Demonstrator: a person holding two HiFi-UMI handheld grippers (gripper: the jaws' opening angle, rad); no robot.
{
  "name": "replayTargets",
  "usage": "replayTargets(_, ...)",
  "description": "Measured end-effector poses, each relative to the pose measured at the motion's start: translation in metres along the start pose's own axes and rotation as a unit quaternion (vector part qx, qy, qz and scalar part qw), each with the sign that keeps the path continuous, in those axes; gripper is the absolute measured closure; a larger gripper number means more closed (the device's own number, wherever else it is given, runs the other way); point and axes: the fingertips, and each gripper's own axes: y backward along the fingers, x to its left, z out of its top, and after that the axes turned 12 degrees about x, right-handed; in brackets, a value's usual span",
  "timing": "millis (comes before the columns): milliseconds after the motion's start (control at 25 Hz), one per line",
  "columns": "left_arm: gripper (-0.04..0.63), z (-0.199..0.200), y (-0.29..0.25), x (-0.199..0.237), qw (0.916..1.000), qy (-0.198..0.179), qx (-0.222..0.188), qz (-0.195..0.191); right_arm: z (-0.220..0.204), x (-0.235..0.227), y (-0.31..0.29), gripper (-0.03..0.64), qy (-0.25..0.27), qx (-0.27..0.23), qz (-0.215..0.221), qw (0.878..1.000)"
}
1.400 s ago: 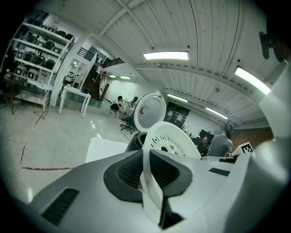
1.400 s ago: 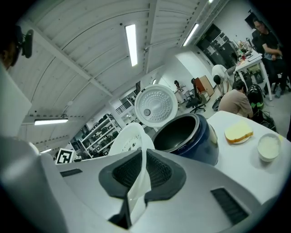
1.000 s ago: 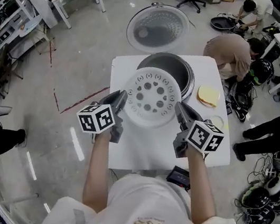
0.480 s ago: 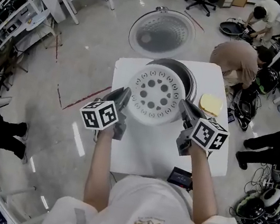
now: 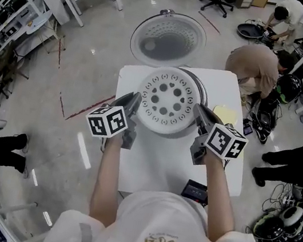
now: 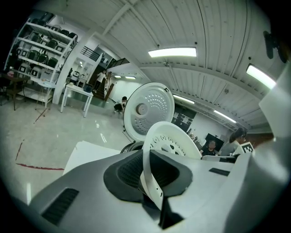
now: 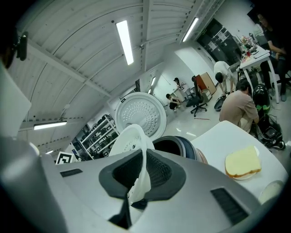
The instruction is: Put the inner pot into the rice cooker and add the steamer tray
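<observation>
Pinching steamer tray [image 5: 165, 100] rim in my left gripper [image 5: 134, 102] and right gripper [image 5: 197, 113]; white table [image 5: 155, 164] under jaws (rice cooker [image 5: 167, 39] just ahead), glossy floor [image 5: 84, 76] around.

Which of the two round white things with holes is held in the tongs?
The steamer tray with its large holes, gripped at its rim by left tongs and right tongs. The open lid behind is untouched.

Bright, even light from ceiling strip lamps [image 6: 173, 52]; soft glare streaks on the glossy floor [image 5: 82, 153]; sharp focus; both gripper views bend strongly, with dark vignetted corners.
</observation>
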Motion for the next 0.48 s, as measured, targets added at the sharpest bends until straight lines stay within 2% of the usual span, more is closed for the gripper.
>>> replayTargets(480, 0.534, 0.012, -0.048, -0.002, 0.9999, 0.001, 0.011, 0.005, 0.025, -0.044, -0.019, 0.580, -0.007, 0.009, 0.003, 1.000)
